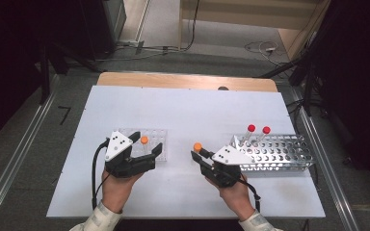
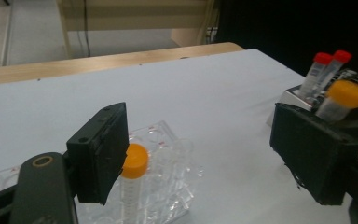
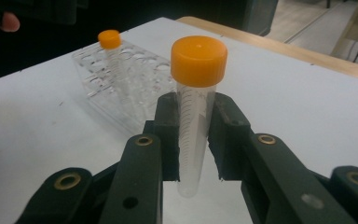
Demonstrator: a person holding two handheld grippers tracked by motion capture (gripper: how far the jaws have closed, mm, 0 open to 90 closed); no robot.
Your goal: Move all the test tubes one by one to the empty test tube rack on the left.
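We look down on a white tabletop (image 1: 183, 110) laid over a wooden board (image 1: 188, 81), whose pale edge shows along the far side at the centre of the frame. Grey floor (image 1: 38, 134) surrounds it, with metal rails (image 1: 14, 163) running down the lower left and lower right. At the top, cables (image 1: 260, 47) trail across the floor beside a light wooden panel (image 1: 250, 12). Dark curtains (image 1: 361, 72) close off the upper right and upper left corners. The light is even and soft.
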